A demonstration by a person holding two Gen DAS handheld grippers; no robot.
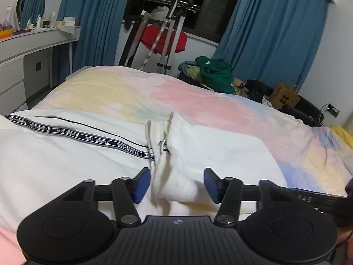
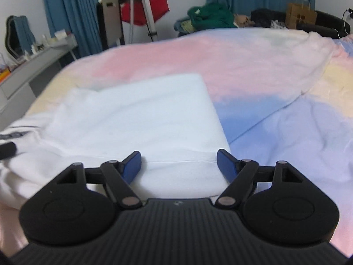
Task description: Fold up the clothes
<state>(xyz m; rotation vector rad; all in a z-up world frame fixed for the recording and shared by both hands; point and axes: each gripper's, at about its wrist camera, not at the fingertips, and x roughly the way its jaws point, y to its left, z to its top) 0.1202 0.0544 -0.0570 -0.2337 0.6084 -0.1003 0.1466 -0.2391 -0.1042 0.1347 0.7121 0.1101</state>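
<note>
A white garment (image 1: 220, 154) lies spread on the pastel bed cover (image 1: 198, 97). It has a dark band printed NOT-SIMPLE (image 1: 88, 137) and a bunched ridge of cloth with a drawstring (image 1: 163, 150) in the middle. My left gripper (image 1: 177, 184) is open, its blue pads either side of the bunched ridge, just above it. My right gripper (image 2: 178, 165) is open over the folded right part of the white garment (image 2: 143, 119), near its front edge. The right wrist view is blurred.
A grey dresser (image 1: 33, 50) with bottles stands at the left. A tripod and stand with red cloth (image 1: 163, 37) are behind the bed. A pile of green and dark clothes (image 1: 216, 75) and a brown paper bag (image 1: 284, 97) lie at the far right.
</note>
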